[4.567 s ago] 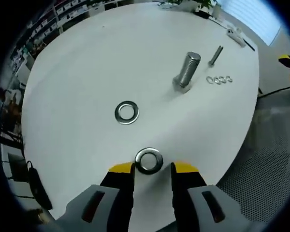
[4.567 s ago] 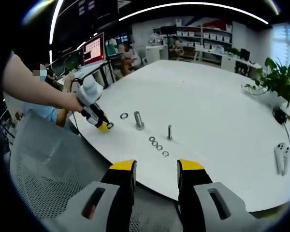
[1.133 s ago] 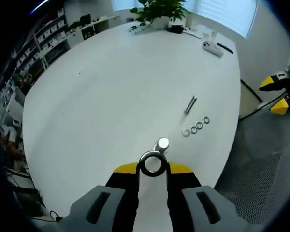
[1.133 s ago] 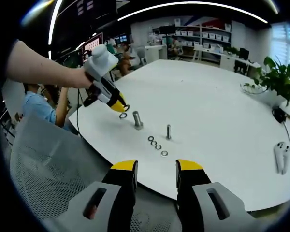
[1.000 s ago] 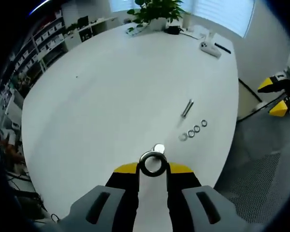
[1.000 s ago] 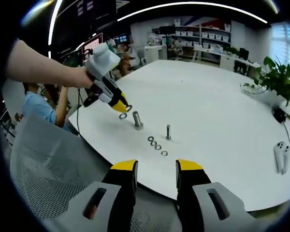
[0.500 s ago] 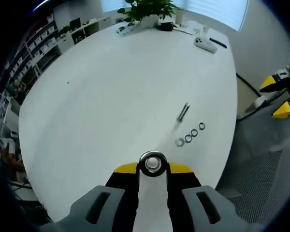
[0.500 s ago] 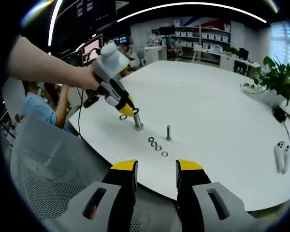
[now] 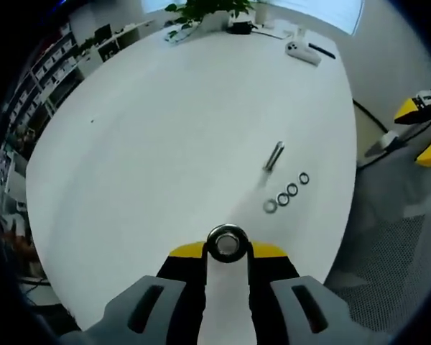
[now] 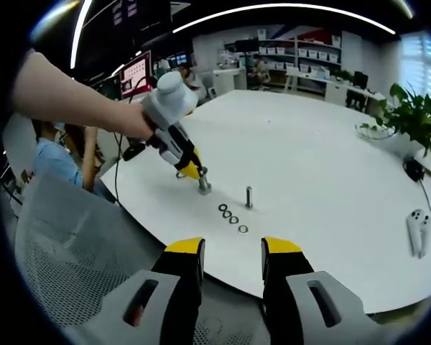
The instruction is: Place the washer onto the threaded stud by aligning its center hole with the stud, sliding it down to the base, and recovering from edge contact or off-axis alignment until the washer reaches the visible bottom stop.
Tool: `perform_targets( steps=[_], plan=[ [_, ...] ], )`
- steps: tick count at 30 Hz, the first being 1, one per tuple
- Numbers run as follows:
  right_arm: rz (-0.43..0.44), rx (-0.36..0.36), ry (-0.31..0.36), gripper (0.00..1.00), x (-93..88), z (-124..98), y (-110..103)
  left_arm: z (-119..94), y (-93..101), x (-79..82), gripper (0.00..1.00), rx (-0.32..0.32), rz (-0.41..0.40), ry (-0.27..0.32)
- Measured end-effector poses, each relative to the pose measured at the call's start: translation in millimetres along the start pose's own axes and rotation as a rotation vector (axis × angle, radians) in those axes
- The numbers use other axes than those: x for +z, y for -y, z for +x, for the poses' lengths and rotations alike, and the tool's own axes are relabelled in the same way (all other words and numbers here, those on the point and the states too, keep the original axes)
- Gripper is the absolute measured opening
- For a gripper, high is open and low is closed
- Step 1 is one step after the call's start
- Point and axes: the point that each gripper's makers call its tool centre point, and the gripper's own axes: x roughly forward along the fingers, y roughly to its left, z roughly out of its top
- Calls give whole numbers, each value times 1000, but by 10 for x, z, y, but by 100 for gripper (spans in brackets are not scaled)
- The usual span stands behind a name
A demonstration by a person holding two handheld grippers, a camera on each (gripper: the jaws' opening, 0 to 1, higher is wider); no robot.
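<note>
Open-plan office or lab: big white table (image 10: 323,154), shelving w/ storage bins (image 10: 312,54) at back, lit monitor (image 10: 133,72), potted plant (image 10: 416,118), mesh chair (image 10: 72,266), ceiling light strip (image 10: 273,8).

The washer (image 9: 227,243) was shiny bare metal, as were the small bolt (image 9: 274,155) and three loose rings (image 9: 287,192). The bench (image 9: 165,144) was smooth, matt white. The chair (image 10: 79,259) showed grey mesh cloth.
</note>
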Motion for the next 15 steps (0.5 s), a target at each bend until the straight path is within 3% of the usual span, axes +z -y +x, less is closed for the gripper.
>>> perform_targets(
  steps=[15],
  plan=[
    [-2,-9,-12,34,-30,4,16,316,-11,-161,19,-3,37,-68]
  ],
)
